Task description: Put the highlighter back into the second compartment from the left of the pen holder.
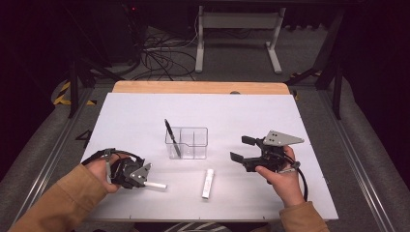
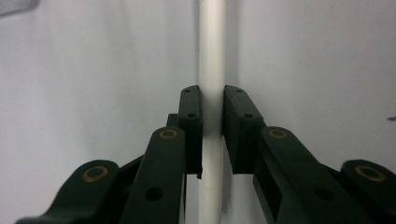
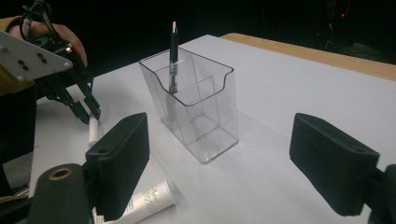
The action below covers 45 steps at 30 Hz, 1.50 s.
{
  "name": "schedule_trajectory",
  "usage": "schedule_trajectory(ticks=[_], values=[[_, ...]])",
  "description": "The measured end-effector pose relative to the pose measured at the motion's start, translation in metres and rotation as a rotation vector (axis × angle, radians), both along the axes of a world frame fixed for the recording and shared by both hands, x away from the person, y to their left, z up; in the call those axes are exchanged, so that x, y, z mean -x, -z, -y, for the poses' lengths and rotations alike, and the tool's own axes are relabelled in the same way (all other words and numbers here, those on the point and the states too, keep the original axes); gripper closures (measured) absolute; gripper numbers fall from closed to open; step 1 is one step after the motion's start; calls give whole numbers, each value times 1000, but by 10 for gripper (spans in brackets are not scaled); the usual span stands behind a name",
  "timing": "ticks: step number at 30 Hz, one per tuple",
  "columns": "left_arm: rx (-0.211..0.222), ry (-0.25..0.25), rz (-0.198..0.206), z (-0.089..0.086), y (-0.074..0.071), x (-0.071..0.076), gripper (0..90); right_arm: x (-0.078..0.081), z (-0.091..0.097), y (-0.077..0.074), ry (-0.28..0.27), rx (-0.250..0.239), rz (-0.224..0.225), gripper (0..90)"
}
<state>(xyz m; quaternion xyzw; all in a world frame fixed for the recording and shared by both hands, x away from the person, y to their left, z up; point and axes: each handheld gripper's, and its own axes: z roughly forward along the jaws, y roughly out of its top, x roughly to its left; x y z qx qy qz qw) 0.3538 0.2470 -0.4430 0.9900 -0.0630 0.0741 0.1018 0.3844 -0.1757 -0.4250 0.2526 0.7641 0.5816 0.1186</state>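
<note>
While your left gripper clamps the white pen, it lies pointing right; its near end is hidden. Your right gripper gapes empty.

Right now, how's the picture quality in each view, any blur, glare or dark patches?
High view: the white table is evenly lit and the floor beyond is dark. Left gripper view: the left gripper, shut on the white pen, is soft, too close to focus. Right gripper view: the clear organizer is sharp with faint glints, and the background is black.
</note>
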Motion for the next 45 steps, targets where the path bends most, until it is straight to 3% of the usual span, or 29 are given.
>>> schedule_trajectory(ticks=[17, 28, 34, 45], values=[[207, -59, 16, -2, -32, 4, 786, 0, 1, 0, 18, 15, 6, 202], [356, -148, 20, -1, -47, -1, 786, 1, 2, 0, 19, 13, 6, 200], [409, -164, 0, 4, -52, -7, 786, 4, 1, 0, 23, 21, 12, 201], [564, -198, -12, 14, -64, -12, 786, 6, 3, 2, 35, 24, 10, 202]])
